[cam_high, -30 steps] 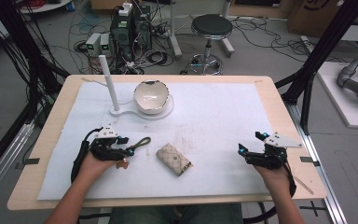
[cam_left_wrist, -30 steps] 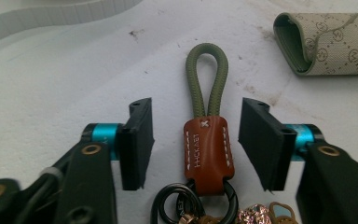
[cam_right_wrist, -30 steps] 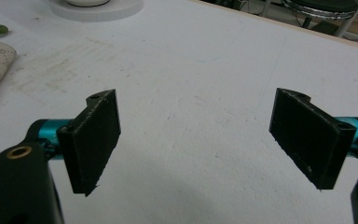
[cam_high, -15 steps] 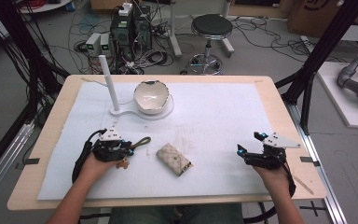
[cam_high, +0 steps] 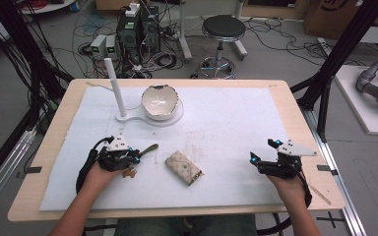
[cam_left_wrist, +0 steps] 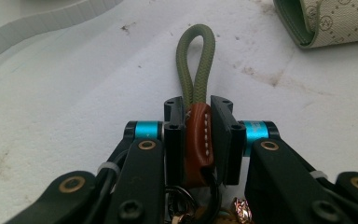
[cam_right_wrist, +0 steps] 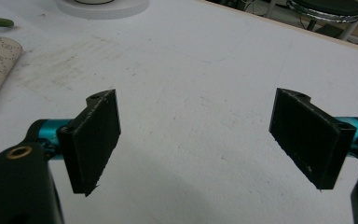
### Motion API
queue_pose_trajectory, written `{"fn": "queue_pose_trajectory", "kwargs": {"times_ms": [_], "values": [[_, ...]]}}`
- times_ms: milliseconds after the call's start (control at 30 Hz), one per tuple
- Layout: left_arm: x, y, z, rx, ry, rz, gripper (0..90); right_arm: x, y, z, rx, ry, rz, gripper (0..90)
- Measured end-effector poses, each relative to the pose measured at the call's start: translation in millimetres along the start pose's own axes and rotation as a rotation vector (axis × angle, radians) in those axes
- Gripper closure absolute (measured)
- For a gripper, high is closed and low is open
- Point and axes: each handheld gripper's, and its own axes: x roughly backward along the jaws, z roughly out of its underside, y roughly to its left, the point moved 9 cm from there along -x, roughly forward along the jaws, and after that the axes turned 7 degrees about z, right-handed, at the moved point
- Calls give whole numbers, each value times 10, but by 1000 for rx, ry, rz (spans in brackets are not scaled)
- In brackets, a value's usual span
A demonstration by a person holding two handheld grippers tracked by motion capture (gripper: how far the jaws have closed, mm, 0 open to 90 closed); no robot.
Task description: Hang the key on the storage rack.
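The left tongs point(cam_left_wrist: 196, 116) have just been closing and now clamp the brown leather tab of a keychain point(cam_left_wrist: 197, 135), its olive cord loop lying forward on the white-covered surface point(cam_high: 236, 123). This looks like the grasp step. Next likely a lift, perhaps toward the patterned pouch point(cam_high: 183, 167). The right tongs point(cam_right_wrist: 205, 140) stand wide and hold nothing.
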Motion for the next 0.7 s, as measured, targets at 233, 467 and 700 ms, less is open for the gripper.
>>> {"fn": "queue_pose_trajectory", "kwargs": {"times_ms": [233,467,700], "values": [[-11,-32,-7,-9,-2,16,752,-18,15,0,9,3,-7,165],[69,-2,-41,58,-58,33,649,-22,14,-2,8,3,-7,165],[87,35,-59,85,-86,24,576,-30,26,0,12,6,-12,165]]}}
